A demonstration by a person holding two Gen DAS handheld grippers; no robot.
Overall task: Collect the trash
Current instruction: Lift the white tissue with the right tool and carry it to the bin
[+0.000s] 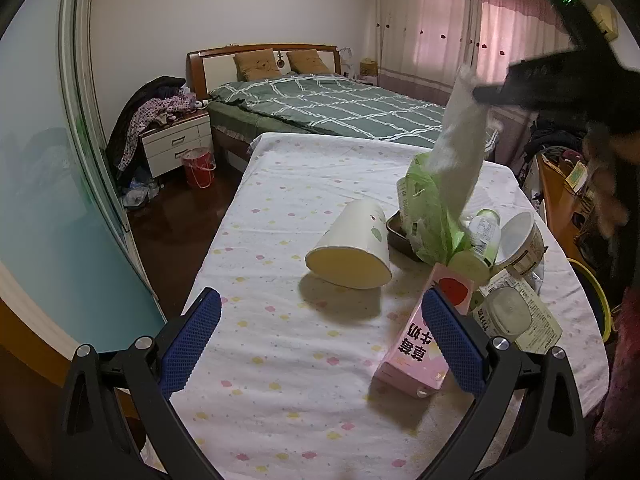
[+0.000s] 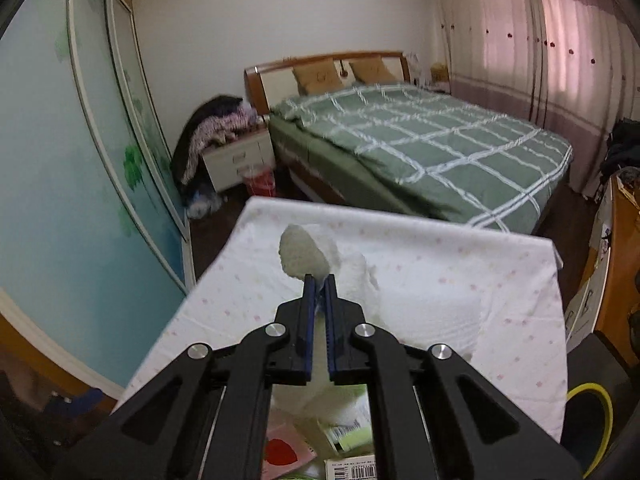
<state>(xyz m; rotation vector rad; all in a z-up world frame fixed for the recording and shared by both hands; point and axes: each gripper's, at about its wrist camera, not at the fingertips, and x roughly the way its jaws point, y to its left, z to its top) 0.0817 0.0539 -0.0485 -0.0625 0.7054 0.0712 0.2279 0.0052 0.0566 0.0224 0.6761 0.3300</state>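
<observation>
Left wrist view: spread left hand-held gripper [image 1: 320,338] near tipped bin [image 1: 352,250], pink carton [image 1: 420,344]; right hand-held gripper [image 2: 319,280] pinching tissue [image 2: 302,256].

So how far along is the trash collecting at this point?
Early. Nothing looks binned yet: the bin lies tipped on the table. In hand: the right gripper is shut on a white tissue. Left: pink carton, green bag, cups and bottles. Left gripper is open, empty.
</observation>
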